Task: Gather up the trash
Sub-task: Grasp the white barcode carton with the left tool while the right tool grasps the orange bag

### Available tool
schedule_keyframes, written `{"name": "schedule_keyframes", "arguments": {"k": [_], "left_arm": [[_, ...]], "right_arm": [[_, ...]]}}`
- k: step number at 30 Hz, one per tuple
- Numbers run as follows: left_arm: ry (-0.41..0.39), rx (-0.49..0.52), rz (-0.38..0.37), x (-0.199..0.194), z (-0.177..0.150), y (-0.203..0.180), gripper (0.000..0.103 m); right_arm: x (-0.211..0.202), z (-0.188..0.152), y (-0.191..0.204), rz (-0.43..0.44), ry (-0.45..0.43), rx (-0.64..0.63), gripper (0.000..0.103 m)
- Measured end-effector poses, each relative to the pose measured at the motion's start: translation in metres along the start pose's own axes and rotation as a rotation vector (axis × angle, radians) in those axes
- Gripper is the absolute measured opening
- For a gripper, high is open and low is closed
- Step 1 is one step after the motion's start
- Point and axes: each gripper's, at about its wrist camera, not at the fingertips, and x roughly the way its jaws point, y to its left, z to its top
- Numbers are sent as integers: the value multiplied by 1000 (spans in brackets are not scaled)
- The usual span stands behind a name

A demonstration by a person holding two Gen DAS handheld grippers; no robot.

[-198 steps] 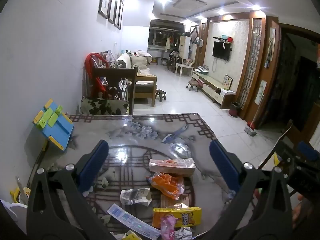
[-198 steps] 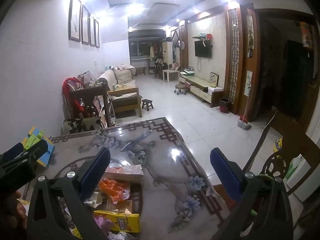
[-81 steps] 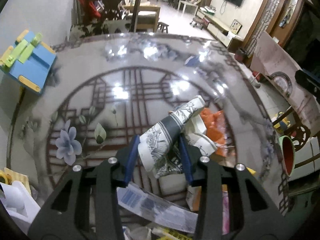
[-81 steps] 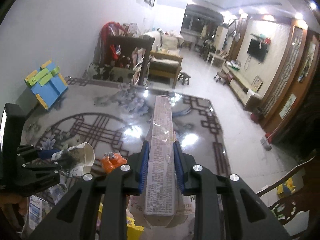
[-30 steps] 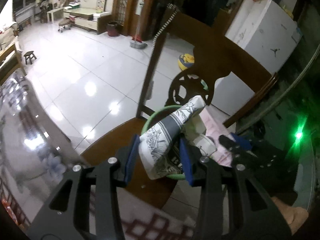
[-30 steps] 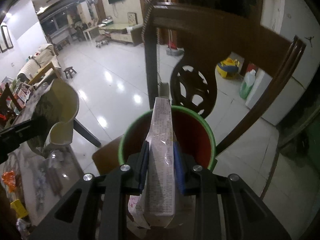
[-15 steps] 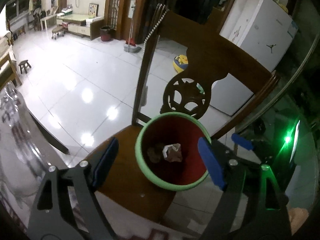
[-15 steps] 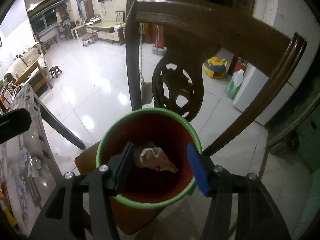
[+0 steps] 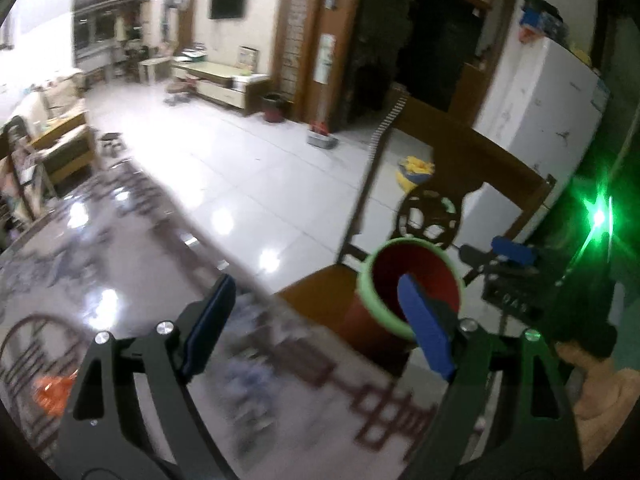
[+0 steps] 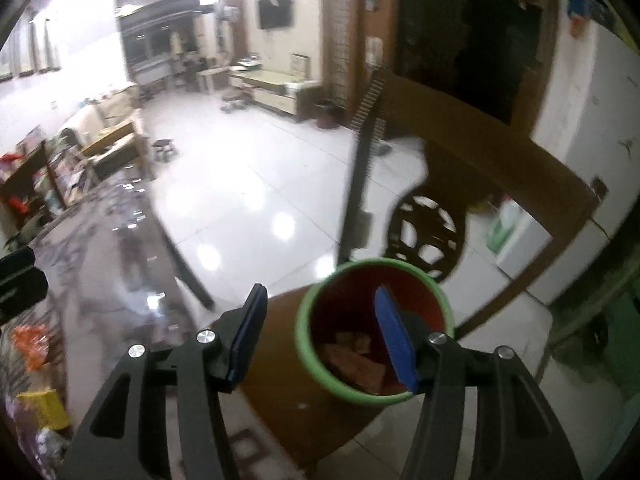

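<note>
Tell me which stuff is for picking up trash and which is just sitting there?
For the job: red bin with trash inside, orange wrapper, yellow box, both open grippers.
Just there: wooden chair, fridge, TV.

Both jaws have just opened: the left gripper [image 9: 316, 328] no longer holds its patterned paper cup, the right gripper [image 10: 320, 336] its carton, now inside the green-rimmed red bin [image 10: 316, 364] (cup unseen).

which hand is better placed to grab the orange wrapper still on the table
Left, probably. The left gripper is open and empty over the table, and the orange wrapper lies just beside its fingers. The right gripper, also empty, sits by the bin, farther off.
</note>
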Motion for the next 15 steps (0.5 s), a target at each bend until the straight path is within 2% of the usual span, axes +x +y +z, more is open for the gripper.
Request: {"name": "schedule_keyframes", "arguments": {"k": [2,7,12,15], "left_arm": [[-18,-49,40,-25,-14,24,85],[-42,-178,130,-77,-47,80,86],[-57,-307,247,-126,-88,139,88],[-39,-368,317,-149,-111,170,88]], "right_arm": [[-8,0,26,39,-2,-46,56],[-18,-6,95,125,-6,-164,58],[-20,-18,180,258,19,-314,58],[-22,-27,233,335,32,-410,60]]}}
